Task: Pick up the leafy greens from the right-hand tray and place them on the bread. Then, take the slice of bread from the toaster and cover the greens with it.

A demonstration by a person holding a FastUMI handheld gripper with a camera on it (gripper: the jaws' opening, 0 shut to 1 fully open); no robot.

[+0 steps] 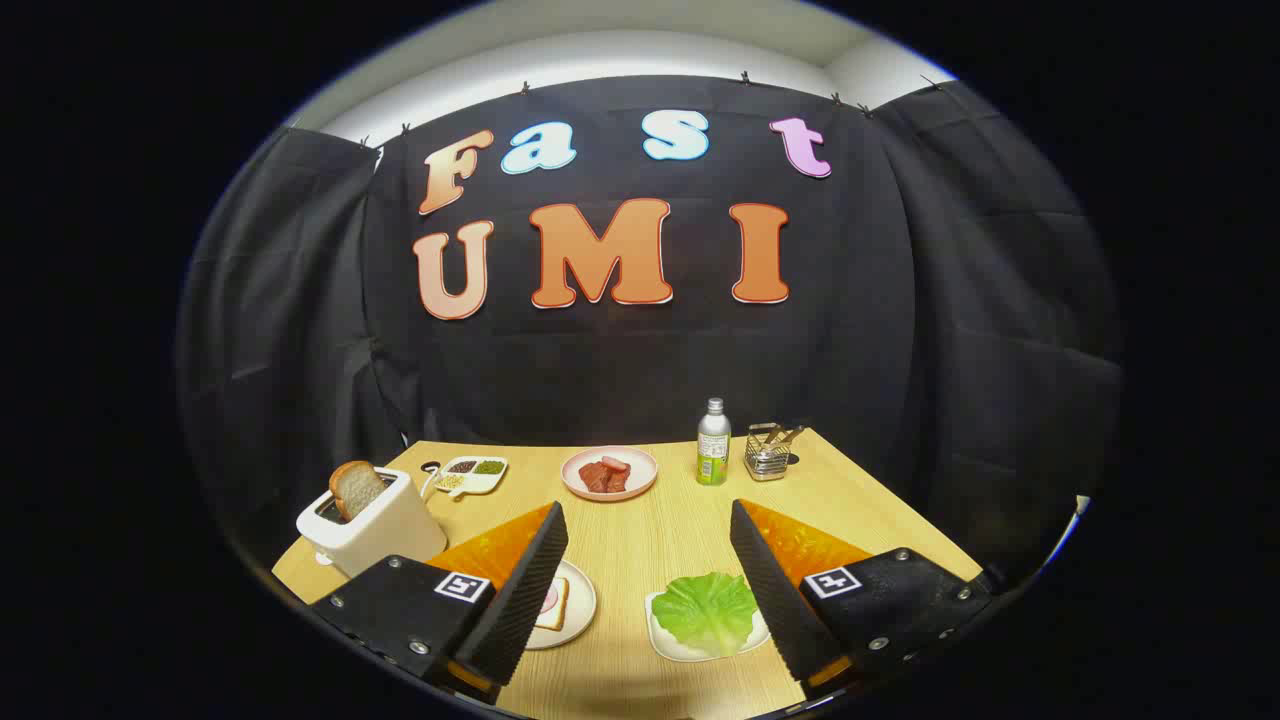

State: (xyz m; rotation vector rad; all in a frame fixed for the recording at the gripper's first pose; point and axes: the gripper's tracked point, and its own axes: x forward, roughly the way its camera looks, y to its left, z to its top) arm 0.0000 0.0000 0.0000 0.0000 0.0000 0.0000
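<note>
I see my gripper (648, 520) above the near edge of the desk (640, 540), and its two fingers stand wide apart and hold nothing. The leafy greens (706, 610) lie on a small white tray (662, 640) close to the near edge, between the fingers and just beside the right one. A plate (578, 605) with a slice of bread (553, 604) is partly hidden behind the left finger. The white toaster (372, 522) stands at the left edge of the desk, and a second bread slice (355, 488) sticks up from its slot. Toward the far edge I see a pink plate (610, 473) with red pieces, a divided dish (470, 474) with seasonings, a bottle (713, 442) and a metal holder (768, 452) near the far right corner.
</note>
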